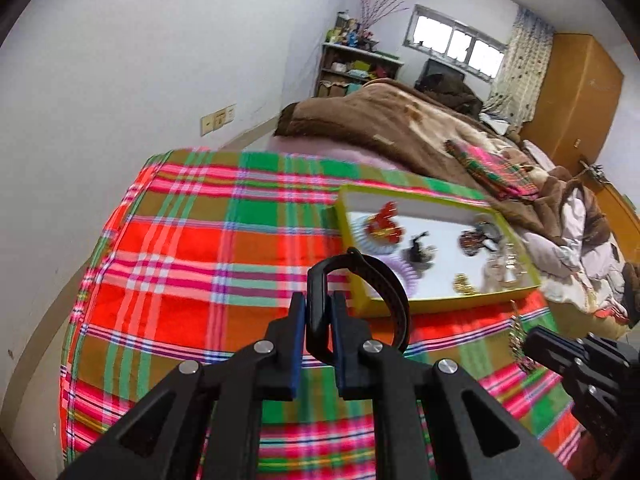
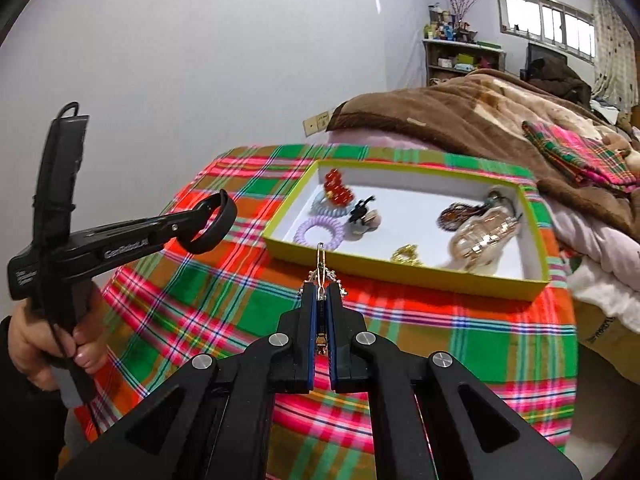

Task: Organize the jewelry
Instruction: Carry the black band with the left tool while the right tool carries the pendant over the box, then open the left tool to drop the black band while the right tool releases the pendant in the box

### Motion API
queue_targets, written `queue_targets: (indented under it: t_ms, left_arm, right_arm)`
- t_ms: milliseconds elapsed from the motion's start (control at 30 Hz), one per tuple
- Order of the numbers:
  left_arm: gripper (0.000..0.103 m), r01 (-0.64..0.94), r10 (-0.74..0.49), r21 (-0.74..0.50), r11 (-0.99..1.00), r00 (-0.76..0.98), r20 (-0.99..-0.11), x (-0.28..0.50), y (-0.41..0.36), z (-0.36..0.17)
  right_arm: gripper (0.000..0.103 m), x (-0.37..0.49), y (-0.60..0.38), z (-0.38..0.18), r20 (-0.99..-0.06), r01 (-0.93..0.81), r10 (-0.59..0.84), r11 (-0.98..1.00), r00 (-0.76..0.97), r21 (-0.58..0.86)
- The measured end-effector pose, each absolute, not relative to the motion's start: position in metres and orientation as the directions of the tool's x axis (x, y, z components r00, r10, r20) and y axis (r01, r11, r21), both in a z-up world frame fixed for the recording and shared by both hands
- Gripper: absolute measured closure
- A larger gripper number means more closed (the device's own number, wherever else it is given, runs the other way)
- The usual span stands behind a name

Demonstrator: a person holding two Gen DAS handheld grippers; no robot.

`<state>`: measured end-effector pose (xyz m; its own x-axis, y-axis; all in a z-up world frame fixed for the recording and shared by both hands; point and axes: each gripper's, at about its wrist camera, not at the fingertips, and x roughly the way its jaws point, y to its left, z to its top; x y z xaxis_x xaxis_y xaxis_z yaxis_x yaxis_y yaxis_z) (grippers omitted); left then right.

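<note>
Left gripper (image 1: 318,312): my jaws are pressed together on a black band bracelet (image 1: 384,296), pinching one side of its loop. The rest of the loop curls up and to the right of the fingers. In the right wrist view the same gripper (image 2: 190,227) hangs clear above the plaid cloth (image 2: 224,304), bracelet (image 2: 214,224) lifted off it, with a hand (image 2: 48,344) wrapped around the handle at the left edge of the frame.

Right gripper (image 2: 319,300): jaws pressed together on a thin chain piece with a gold clasp (image 2: 320,254). The clasp pokes straight out past the fingertips; small silver links bunch at either side of the tips. From the left wrist view a short length of chain (image 1: 518,340) hangs beside that gripper (image 1: 532,340) over the cloth's right edge.

Yellow-green box (image 2: 400,270), white inside, sits on the cloth toward its far right corner. Inside: red bead cluster (image 2: 338,190) near the far left corner; lilac coil hair tie (image 2: 318,232) by the near left wall; small black clip (image 2: 362,210) toward the middle; brown patterned hair claw (image 2: 460,216) and a clear faceted piece (image 2: 480,246) at the right end; a gold item (image 2: 406,256) against the near wall, kind unclear.

Both held pieces are outside the box, on its near side.
</note>
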<state>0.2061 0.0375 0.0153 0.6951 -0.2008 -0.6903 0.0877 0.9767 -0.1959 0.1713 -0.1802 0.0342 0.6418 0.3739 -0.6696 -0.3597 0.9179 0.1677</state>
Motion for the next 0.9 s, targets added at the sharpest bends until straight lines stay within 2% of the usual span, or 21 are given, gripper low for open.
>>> queue_targets:
  t_ms: [367,900]
  left_arm:
    - [0.090,0.164,-0.251,-0.191,0.968,0.698,-0.671,0.217,-0.001,0.032]
    - [0.090,0.215,-0.267,-0.165,0.963,0.652,-0.710,0.265,-0.029,0.010]
  right_arm:
    - [0.099,0.186,-0.210,0.048,-0.654,-0.324,0.329,0.937,0.681,0.133]
    - [0.099,0.258,-0.211,0.031,-0.689,-0.300,0.305,0.945,0.657,0.132]
